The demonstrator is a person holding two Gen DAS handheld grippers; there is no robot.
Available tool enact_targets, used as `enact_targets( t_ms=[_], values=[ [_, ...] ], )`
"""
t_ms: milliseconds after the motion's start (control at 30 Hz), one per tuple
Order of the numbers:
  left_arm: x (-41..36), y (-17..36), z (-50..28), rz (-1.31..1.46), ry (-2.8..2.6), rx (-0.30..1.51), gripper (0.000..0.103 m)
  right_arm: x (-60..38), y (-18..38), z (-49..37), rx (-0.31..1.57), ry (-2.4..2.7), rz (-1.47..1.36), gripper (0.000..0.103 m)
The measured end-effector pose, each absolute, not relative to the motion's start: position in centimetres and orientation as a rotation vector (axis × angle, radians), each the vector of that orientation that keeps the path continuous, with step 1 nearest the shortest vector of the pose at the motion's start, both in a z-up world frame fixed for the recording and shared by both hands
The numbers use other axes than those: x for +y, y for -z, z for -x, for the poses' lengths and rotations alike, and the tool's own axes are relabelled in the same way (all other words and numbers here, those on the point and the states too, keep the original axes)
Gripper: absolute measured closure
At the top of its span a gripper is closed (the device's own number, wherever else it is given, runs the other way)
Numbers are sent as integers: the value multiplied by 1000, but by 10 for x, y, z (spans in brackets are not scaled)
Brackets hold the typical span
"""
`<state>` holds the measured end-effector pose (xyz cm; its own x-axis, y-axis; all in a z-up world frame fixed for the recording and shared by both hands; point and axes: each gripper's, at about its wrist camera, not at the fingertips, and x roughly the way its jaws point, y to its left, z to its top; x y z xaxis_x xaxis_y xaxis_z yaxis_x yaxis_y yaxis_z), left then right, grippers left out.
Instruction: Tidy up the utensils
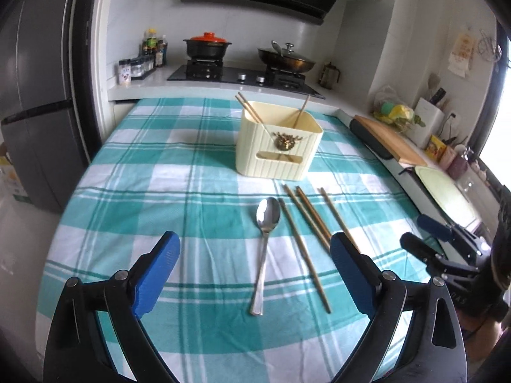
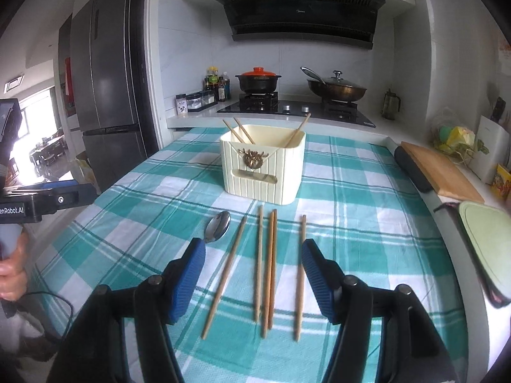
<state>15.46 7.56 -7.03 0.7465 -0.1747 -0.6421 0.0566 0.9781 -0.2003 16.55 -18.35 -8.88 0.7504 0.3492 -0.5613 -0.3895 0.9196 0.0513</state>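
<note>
Wooden chopsticks [image 2: 270, 268] beside spoon [image 1: 263, 249]

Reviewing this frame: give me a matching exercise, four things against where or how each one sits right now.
Things:
1. spoon
2. cream utensil holder
3. orange-lidded pot
4. left gripper

States:
A. on the stove burner
B. lying flat on the checked cloth, left of the loose chopsticks
C. jaws open, holding nothing
D. upright on the cloth, three chopsticks leaning inside

Pairs: 1-B, 2-D, 3-A, 4-C
</note>
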Motion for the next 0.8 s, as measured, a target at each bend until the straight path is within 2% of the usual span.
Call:
enact_targets(
  t_ms=[400, 800],
  values=[
    [49, 77, -128, 172, 165, 711, 7, -198, 104, -138, 599, -336, 44, 39],
    [55, 78, -124, 172, 126, 701, 6, -187, 106, -130, 585, -339, 76, 39]
  ],
)
